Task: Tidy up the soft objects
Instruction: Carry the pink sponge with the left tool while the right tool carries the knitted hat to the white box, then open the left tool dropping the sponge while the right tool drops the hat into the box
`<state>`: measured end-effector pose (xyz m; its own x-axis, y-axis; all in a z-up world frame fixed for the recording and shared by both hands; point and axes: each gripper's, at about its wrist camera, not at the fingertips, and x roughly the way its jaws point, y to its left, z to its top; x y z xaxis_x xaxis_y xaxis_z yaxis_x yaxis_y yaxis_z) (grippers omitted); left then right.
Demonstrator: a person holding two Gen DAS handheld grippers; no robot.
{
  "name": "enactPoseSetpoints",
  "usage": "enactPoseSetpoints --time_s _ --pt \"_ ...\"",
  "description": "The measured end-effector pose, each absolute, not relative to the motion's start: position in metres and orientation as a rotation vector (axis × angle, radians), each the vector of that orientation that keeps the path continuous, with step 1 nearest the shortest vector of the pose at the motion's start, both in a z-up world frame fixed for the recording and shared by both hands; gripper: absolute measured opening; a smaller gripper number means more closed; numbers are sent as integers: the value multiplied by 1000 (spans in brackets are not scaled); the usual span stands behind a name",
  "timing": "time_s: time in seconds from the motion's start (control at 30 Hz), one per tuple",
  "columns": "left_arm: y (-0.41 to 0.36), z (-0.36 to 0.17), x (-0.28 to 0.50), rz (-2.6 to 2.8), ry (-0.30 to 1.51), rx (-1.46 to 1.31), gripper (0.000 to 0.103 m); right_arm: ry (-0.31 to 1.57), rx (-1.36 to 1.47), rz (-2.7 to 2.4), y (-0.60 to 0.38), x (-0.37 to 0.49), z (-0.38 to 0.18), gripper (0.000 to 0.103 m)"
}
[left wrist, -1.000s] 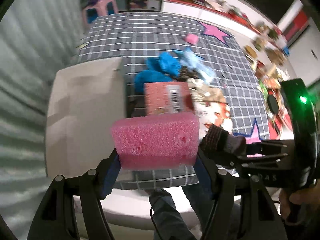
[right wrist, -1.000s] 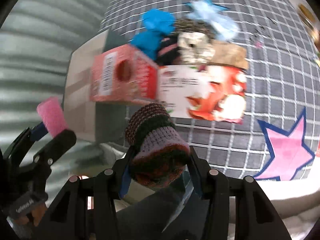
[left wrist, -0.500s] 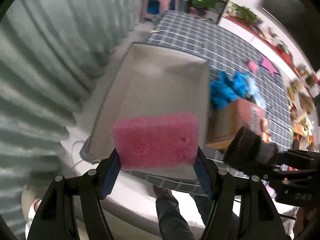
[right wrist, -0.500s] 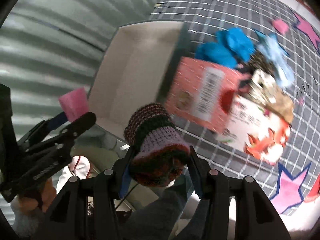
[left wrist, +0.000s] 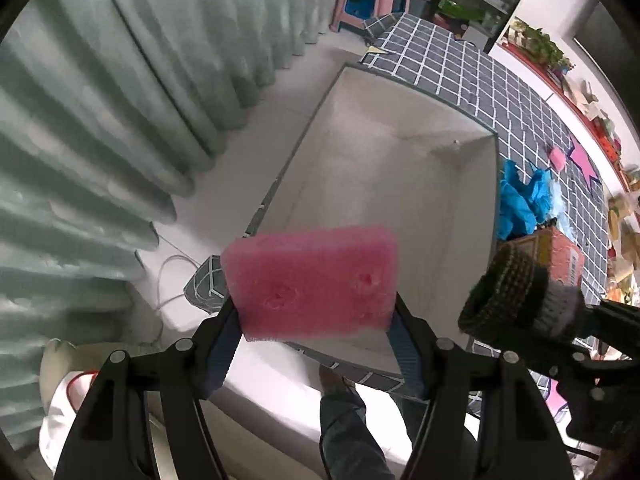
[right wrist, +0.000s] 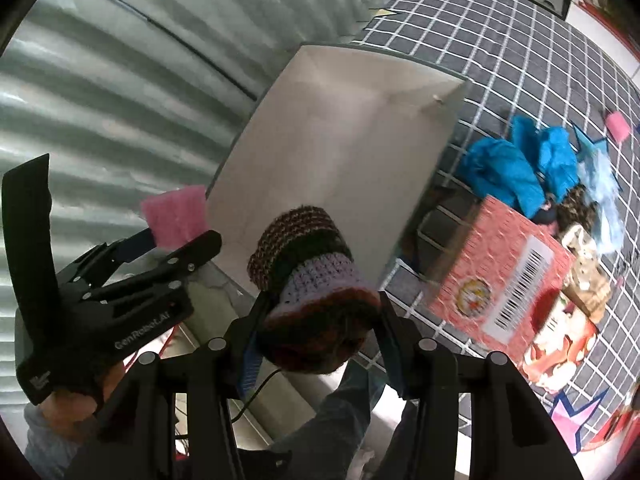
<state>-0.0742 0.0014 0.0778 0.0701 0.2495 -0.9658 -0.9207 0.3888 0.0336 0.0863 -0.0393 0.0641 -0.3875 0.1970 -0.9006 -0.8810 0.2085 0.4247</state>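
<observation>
- Sponge, pink, rectangular foam block (left wrist: 312,282) – clamped by its short ends between both pads of left gripper (left wrist: 316,344); held in air over near edge of box; two small dents on facing side.
- Left gripper – black, two-finger, blue pad liners; closed on the pink sponge; pointing steeply down. Seen side-on in right wrist view (right wrist: 176,236), a hand (right wrist: 76,396) on its handle.
- Knitted roll, striped brown/dark/lilac/maroon wool, cylindrical (right wrist: 312,292) – pinched at its maroon end between both pads of right gripper (right wrist: 316,336); brown end sticks out fwd, over near corner of box.
- Right gripper – black, same type; closed on the knitted roll; enters left wrist view from right (left wrist: 560,320).
- Box, open-top, pale beige inside, grey rim, rectangular (left wrist: 400,152) – sits on tablecloth at table edge nearest curtain; nothing visible inside.
- Tablecloth, dark grey w/ white grid + pink stars (right wrist: 500,40) – covers table.
- Blue crumpled cloth/plastic heap (right wrist: 508,172) – on cloth, just beside box's right wall.
- Red cardboard carton w/ barcode label (right wrist: 508,284) – near box, next to blue heap; blurred.
- Small pink foam piece (right wrist: 618,126) – farther out on cloth, apart from heap.
- Curtain, pale green, pleated (left wrist: 120,100) – left of table.
- Person's legs, dark trousers (left wrist: 344,420) – below table edge.
</observation>
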Motion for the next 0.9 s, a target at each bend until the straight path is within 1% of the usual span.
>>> enactPoseSetpoints --time_s 0.9 --pt "7 56 -72 1005 1230 -751 72 1529 -711 1371 -26 77 51 51"
